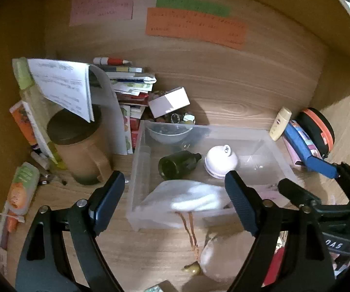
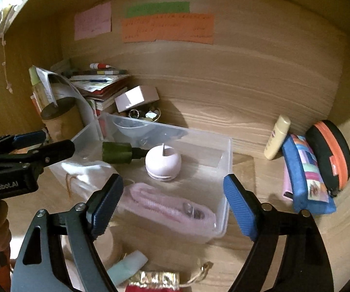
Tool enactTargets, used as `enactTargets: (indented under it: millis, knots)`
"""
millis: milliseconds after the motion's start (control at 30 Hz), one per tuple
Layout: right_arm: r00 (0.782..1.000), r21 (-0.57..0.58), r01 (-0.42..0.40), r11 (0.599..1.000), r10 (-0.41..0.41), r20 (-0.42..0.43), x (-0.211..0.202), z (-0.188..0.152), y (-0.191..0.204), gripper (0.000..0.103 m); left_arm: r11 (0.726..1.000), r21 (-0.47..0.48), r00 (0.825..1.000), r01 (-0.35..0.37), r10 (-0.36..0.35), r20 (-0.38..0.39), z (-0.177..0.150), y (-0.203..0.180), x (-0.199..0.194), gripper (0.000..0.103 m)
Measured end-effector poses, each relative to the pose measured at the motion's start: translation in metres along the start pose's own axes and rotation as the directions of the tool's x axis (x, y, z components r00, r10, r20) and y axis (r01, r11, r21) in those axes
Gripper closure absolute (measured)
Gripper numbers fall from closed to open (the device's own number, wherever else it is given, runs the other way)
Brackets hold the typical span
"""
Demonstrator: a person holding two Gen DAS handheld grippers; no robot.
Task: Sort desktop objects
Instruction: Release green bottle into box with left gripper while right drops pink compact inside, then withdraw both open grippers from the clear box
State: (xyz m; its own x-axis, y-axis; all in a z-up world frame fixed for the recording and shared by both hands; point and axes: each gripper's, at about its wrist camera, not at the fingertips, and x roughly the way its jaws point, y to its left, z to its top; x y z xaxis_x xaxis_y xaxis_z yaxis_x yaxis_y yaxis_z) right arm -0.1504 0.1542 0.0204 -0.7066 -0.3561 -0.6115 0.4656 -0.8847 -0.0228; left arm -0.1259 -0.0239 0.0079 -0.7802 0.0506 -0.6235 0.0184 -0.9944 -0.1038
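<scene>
A clear plastic bin [image 1: 269, 150] [image 2: 226, 170] stands on the wooden desk. Inside lie a dark green bottle [image 1: 177, 164] [image 2: 118, 152], a pale pink round gadget [image 1: 221, 161] [image 2: 162, 164], a white cloth pouch [image 1: 187, 198] [image 2: 87, 170], a small bowl [image 1: 170, 131] and a pink zip pouch [image 2: 167, 209]. My left gripper [image 1: 175, 202] is open and empty, hovering over the bin's near left part above the white pouch. My right gripper [image 2: 172, 204] is open and empty above the pink zip pouch.
A brown lidded mug [image 1: 82, 150], papers and a stack of packets [image 1: 131, 85] crowd the left. A cream tube [image 2: 277, 137], blue pencil case [image 2: 306, 177] and black-orange case [image 2: 330, 153] lie right. A red-gold drawstring bag [image 2: 155, 282] and pale pouch [image 1: 216, 255] lie in front.
</scene>
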Motion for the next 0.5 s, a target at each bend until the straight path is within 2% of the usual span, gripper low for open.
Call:
enactTargets:
  millis: [67,133,300,500]
  knots:
    - [1.000,0.004,0.005,1.000,-0.005,0.009,-0.008,-0.003,-0.001,0.021,1.000,0.003,1.000,0.005,-0.005,0.001,-0.003,-0.001,-0.005,0.016]
    - [1.000,0.009,0.008,1.000,-0.008,0.014,-0.016,-0.008,-0.001,0.020,1.000,0.000,1.000,0.009,-0.009,0.006,-0.007,-0.001,-0.011,0.008]
    - [0.999,0.027,0.018,0.999,-0.019,0.026,-0.033,-0.021,-0.004,0.016,1.000,0.007,1.000,0.008,-0.008,0.024,-0.019,-0.002,-0.028,0.008]
    - [0.999,0.056,0.032,0.998,-0.033,0.013,-0.043,-0.041,-0.009,0.015,1.000,0.007,1.000,0.014,-0.014,0.008,-0.033,-0.003,-0.037,0.008]
